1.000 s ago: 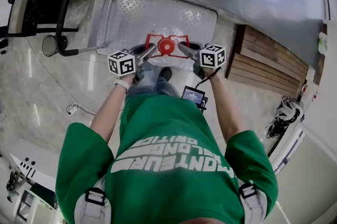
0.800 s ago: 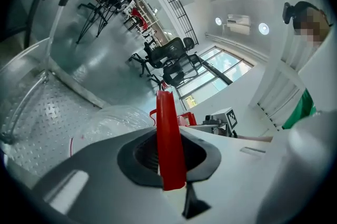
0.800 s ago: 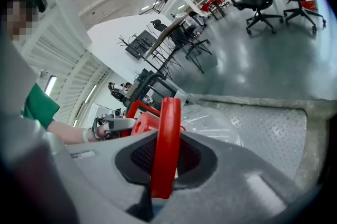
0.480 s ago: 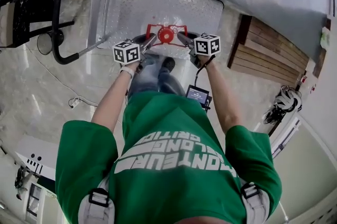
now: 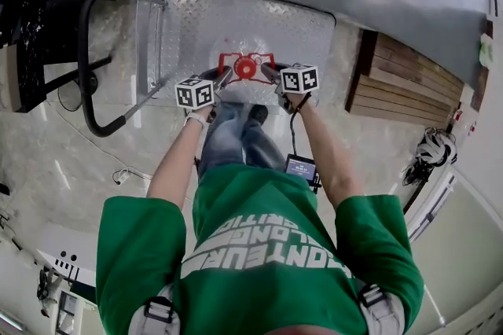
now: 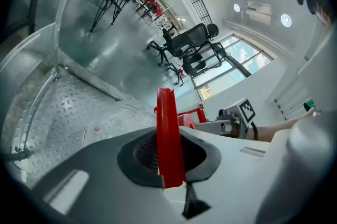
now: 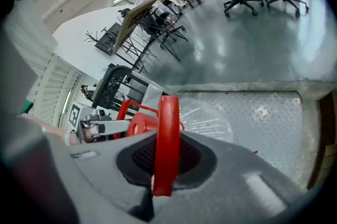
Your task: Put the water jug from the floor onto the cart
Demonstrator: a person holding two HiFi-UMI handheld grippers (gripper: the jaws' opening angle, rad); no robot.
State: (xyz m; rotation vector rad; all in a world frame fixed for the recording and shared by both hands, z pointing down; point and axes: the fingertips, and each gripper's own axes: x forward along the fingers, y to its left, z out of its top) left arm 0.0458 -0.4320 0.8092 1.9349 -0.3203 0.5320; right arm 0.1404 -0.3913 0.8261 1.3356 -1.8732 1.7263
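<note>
While clamping red handle [image 6: 169,139] in left gripper [image 5: 224,75] and right gripper [image 5: 269,71] (right just squeezed tighter), lowered water jug [image 5: 245,68] over cart [image 5: 236,19] deck; contact unclear. Judged nearly placed.

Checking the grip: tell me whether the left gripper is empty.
No, in the left gripper view the left gripper has its fingers clamped on the red handle of the water jug.
</note>
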